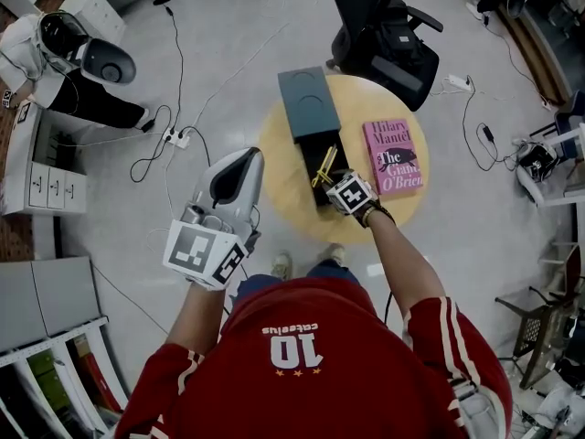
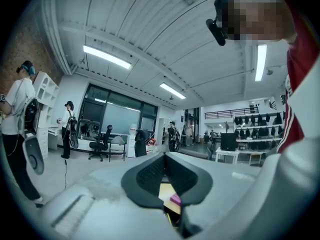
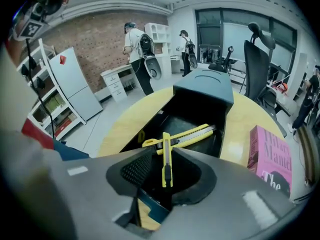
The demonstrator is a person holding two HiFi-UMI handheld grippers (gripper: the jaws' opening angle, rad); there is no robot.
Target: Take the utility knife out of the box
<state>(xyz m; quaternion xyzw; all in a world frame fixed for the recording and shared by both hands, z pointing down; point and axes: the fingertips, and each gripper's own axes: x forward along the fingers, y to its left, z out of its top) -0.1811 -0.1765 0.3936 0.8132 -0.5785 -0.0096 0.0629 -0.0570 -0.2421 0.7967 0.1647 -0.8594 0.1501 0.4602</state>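
Note:
An open dark box (image 1: 311, 144) (image 3: 227, 126) stands on a round yellow table (image 1: 283, 167) (image 3: 125, 121). Two yellow utility knives lie in it. In the right gripper view a slim knife (image 3: 165, 161) runs lengthwise between my right gripper's (image 3: 163, 150) (image 1: 331, 176) jaws. They flank its sides closely, and a small gap shows at the left pad. A larger knife (image 3: 192, 134) lies crosswise behind it. The right gripper points steeply down into the box. My left gripper (image 1: 245, 156) (image 2: 165, 155) is held level over the floor left of the table, shut and empty.
The box's grey lid (image 1: 308, 99) lies at the table's far side. A pink book (image 1: 392, 156) (image 3: 272, 156) lies right of the box. A black office chair (image 1: 384, 26) stands beyond the table. Cables and a power strip (image 1: 176, 138) cross the floor at left, near a person (image 1: 55, 53).

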